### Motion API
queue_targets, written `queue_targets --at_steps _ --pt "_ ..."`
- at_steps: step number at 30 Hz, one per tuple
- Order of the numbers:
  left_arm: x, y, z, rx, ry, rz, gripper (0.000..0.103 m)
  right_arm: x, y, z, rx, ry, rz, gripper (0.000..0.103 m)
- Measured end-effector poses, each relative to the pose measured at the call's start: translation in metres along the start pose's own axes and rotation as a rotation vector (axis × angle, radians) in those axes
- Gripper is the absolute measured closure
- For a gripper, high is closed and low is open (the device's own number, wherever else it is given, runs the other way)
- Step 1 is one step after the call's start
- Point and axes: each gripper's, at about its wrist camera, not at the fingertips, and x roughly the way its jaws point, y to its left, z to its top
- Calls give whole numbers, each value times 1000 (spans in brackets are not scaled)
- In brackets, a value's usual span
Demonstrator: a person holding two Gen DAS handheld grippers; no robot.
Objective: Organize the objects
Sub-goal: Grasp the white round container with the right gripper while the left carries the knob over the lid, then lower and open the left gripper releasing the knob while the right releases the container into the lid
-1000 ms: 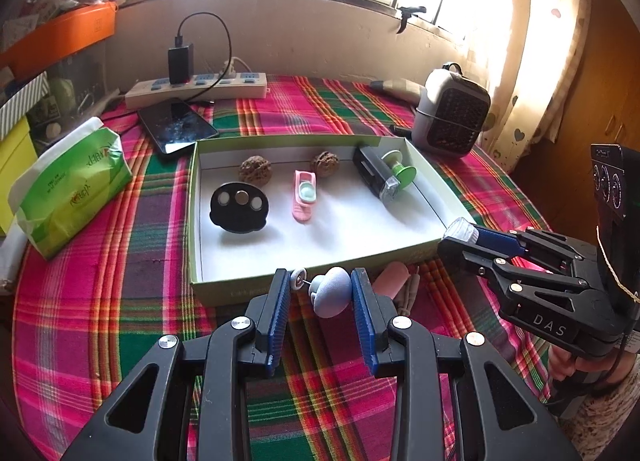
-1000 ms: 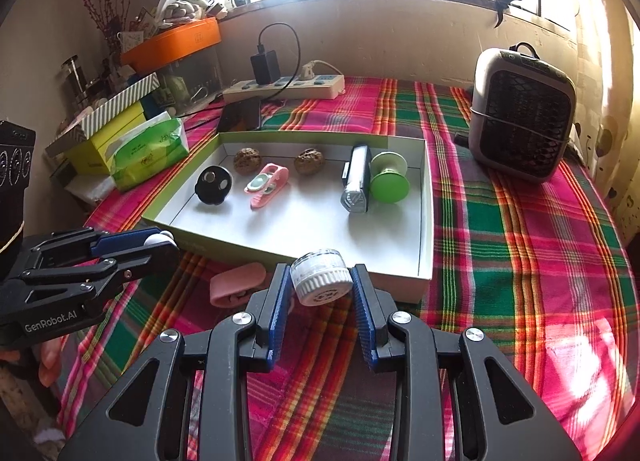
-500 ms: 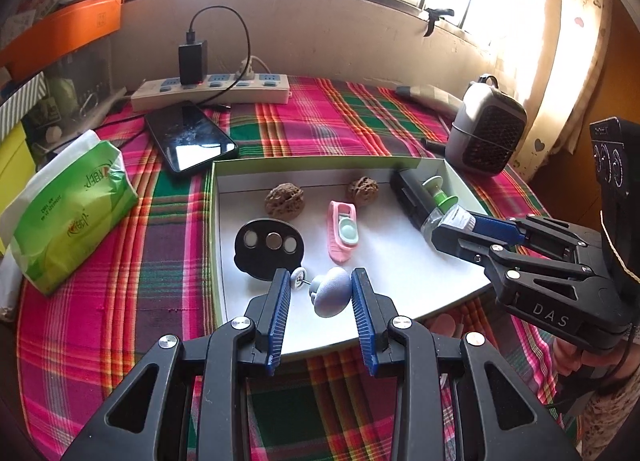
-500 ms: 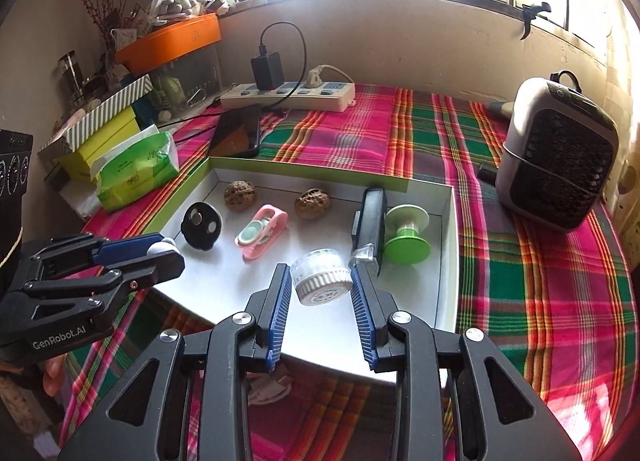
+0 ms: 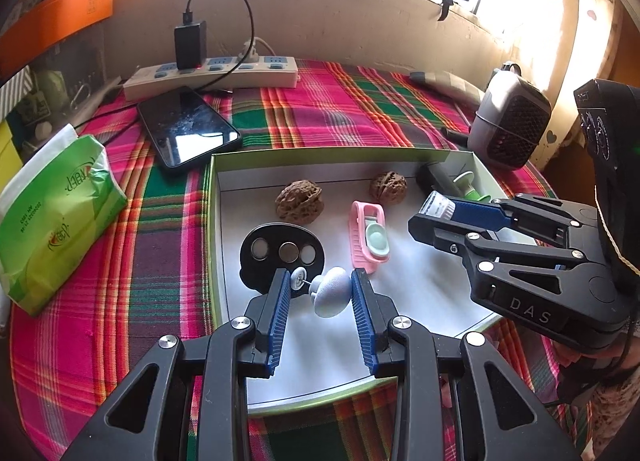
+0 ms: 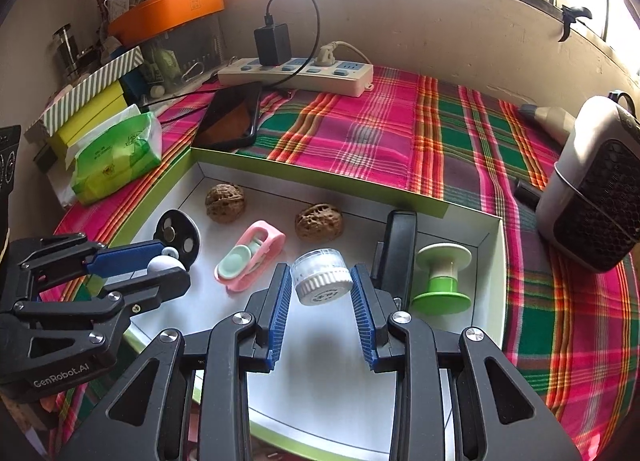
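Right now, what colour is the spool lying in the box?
Green, with a pale top flange: the spool, clearest in the right wrist view.

The right gripper [image 5: 430, 211] hides most of the green spool [image 5: 466, 183] and black stapler [image 5: 434, 175] in the left wrist view. Print on the tissue pack [image 6: 116, 153] is too small to read. The heater [image 6: 596, 189] is cut off at the right wrist view's edge.

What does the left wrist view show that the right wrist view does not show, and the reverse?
Only the left wrist view shows the phone's screen face-on. Only the right wrist view shows the striped box and the whole green spool. Both show the tray, two walnuts, the pink clip, the left gripper holding a grey knob and the right gripper holding a white cap.
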Motion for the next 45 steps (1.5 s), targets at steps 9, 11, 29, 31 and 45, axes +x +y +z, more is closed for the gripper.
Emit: queue_targets --at_steps 9,11,29,31,45 --pt "8 2 9 18 2 14 74 10 1 7 -21 16 -27 71" --pt "11 3 11 18 1 16 74 13 2 8 -28 21 -29 71" --pt "19 1 19 49 -4 56 74 19 3 10 -31 13 -41 71" --pt "19 0 19 50 -2 61 74 19 3 10 -30 12 -43 71" --pt "19 1 19 46 2 67 73 16 2 10 -22 -2 -37 60"
